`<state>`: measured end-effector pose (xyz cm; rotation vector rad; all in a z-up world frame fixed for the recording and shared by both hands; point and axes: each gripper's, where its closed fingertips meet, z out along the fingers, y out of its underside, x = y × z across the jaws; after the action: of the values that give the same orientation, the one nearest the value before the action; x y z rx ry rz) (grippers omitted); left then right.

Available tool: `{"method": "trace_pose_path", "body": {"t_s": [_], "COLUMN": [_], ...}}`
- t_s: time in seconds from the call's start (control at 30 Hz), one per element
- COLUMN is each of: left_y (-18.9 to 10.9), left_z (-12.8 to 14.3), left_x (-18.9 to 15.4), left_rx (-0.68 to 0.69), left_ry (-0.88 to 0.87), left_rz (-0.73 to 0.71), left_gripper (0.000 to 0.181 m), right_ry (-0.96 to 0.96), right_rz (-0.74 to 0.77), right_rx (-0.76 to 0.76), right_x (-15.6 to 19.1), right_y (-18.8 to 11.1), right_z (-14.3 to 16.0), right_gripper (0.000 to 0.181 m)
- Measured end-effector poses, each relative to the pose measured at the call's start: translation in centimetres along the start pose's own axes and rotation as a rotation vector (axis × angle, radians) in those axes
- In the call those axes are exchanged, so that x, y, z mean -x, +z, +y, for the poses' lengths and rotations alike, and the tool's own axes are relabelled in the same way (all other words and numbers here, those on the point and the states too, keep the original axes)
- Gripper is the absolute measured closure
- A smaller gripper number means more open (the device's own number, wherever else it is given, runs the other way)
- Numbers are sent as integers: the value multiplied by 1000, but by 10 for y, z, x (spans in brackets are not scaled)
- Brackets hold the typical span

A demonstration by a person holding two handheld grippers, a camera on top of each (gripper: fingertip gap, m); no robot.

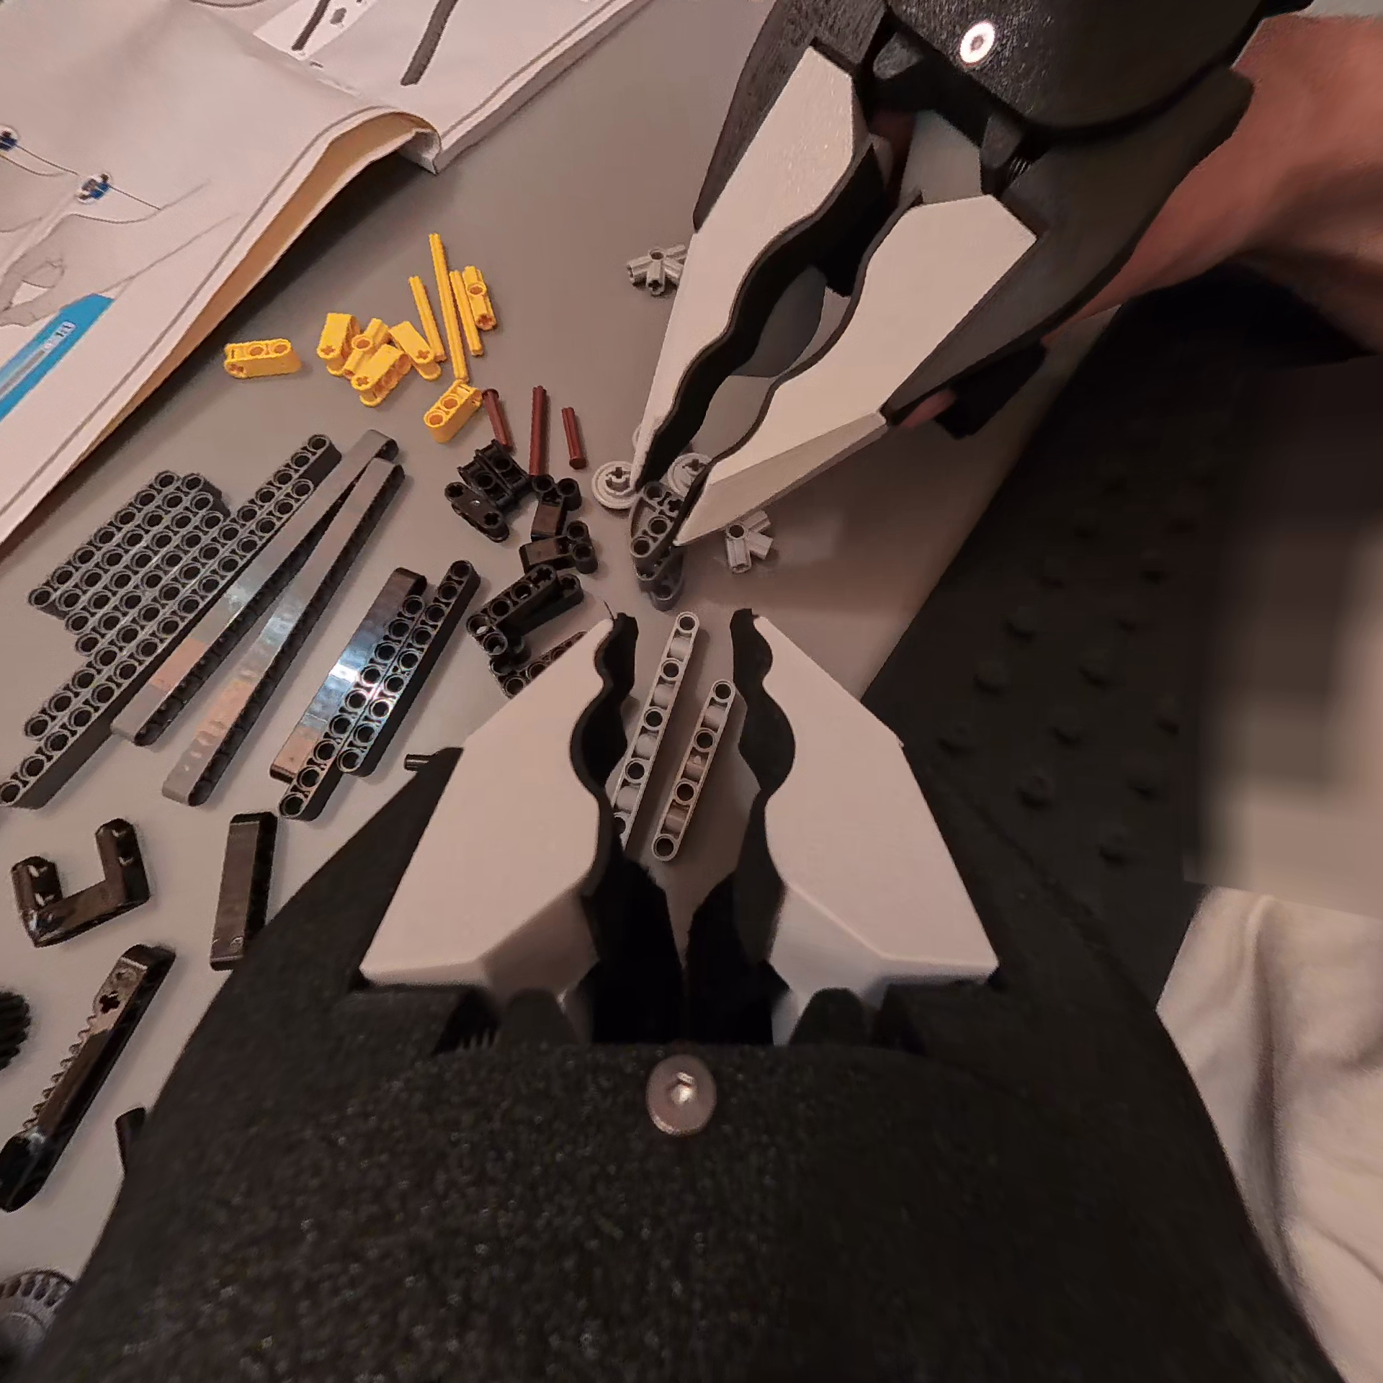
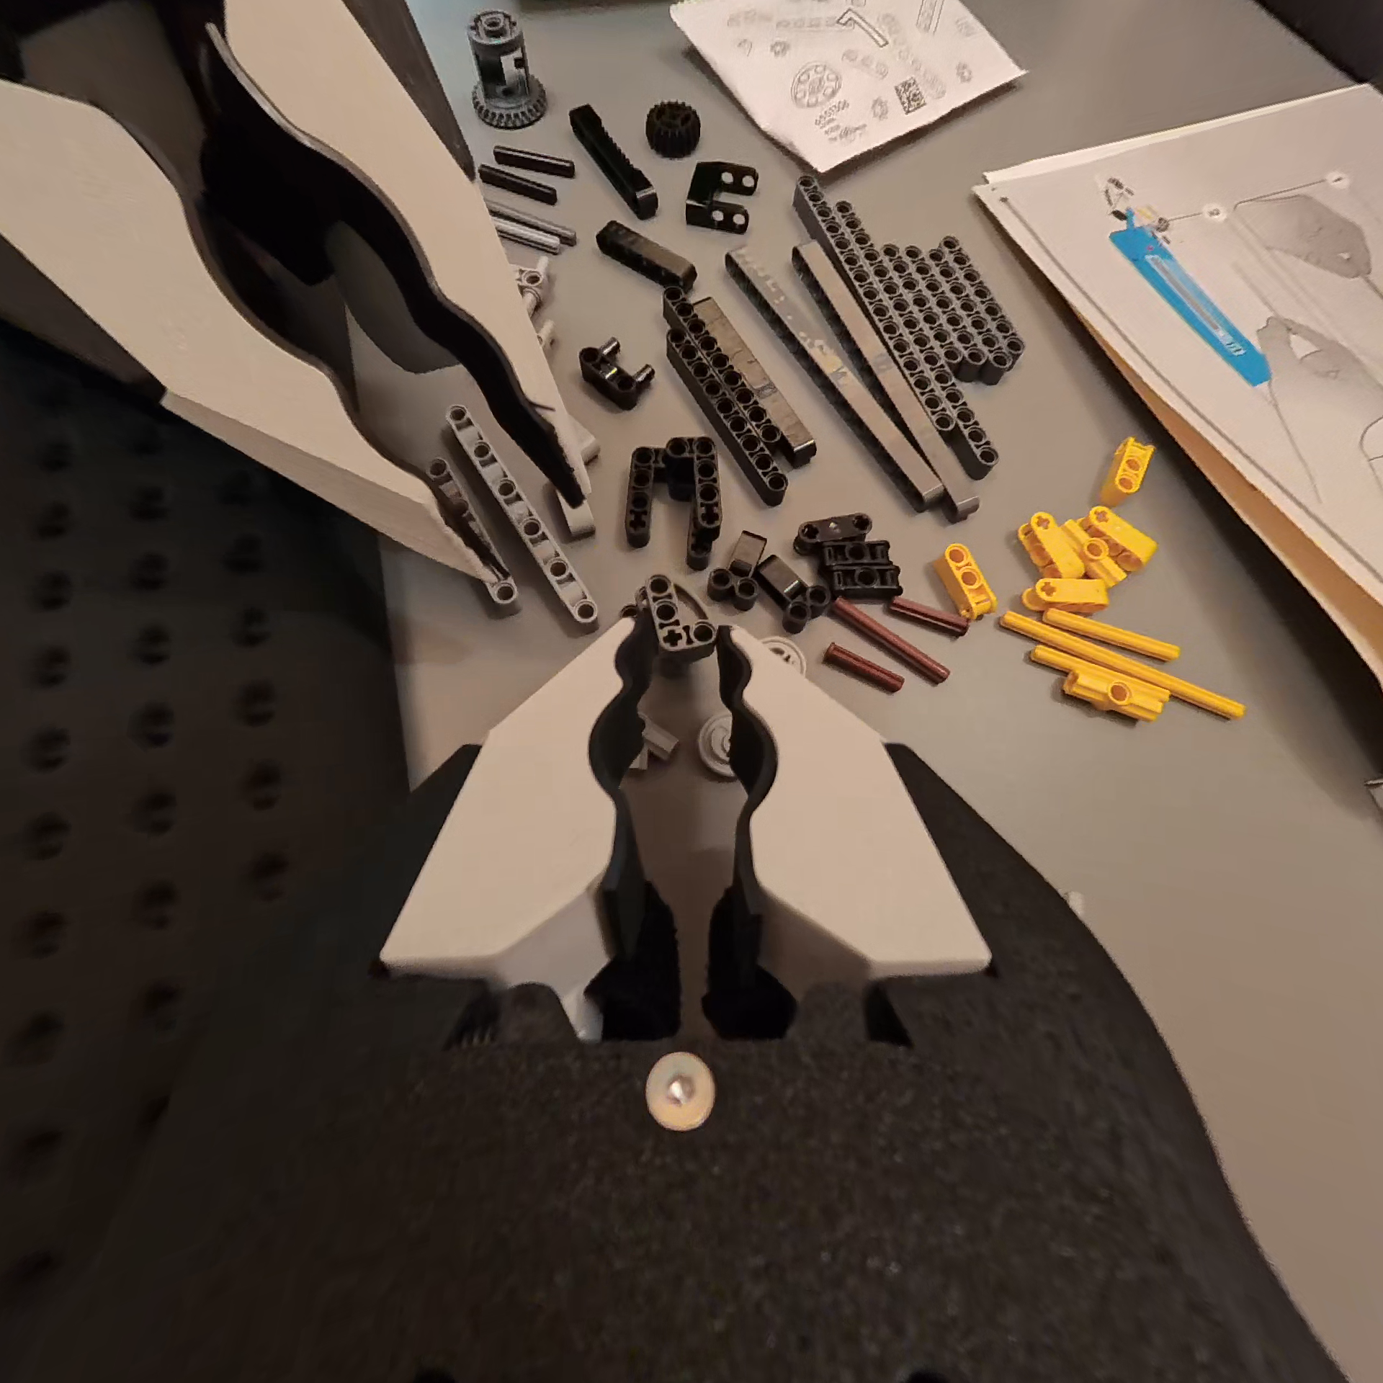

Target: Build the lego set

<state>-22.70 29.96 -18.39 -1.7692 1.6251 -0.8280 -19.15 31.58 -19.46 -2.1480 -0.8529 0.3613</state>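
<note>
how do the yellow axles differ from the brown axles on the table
Colour: the yellow axles are bright yellow, the brown axles dark reddish brown. Length: the yellow ones look clearly longer than the brown ones. Neighbours: the yellow axles lie among yellow connectors, while the brown axles lie beside black connectors. Both sets are thin rods lying flat on the grey table, untouched by either gripper.

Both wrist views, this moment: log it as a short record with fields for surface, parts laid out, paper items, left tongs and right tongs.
surface: grey tabletop
parts laid out: long black holed beams; yellow connectors and axles; dark red axles; two light grey thin holed beams
paper items: open instruction booklet; loose printed sheet
left tongs: open, empty, above the two light grey beams
right tongs: closed on a small dark grey curved holed piece
</note>
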Motion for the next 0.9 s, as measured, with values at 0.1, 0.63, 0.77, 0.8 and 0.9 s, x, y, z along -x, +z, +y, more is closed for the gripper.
{"method": "trace_pose_path", "body": {"t_s": [0.1, 0.63, 0.77, 0.8, 0.9], "left_y": [1, 3, 3, 4, 6], "left_z": [1, 3, 2, 3, 5], "left_x": [0, 0, -1, -1, -3], "left_rx": [4, 31, 29, 33, 54], "left_ry": [-6, -17, -3, 2, 12], "left_rz": [9, 21, 13, 12, 17], "left_gripper": [156, 156, 156, 156, 156], "right_ry": [9, 233, 248, 250, 249], "right_rz": [-7, 272, 306, 304, 305], "right_rx": [-20, 159, 145, 165, 175], "right_x": [2, -39, -44, -44, -44], "right_y": [0, -118, -122, -122, -120], "right_z": [-1, 122, 124, 127, 129], "right_gripper": [161, 150, 152, 152, 163]}}
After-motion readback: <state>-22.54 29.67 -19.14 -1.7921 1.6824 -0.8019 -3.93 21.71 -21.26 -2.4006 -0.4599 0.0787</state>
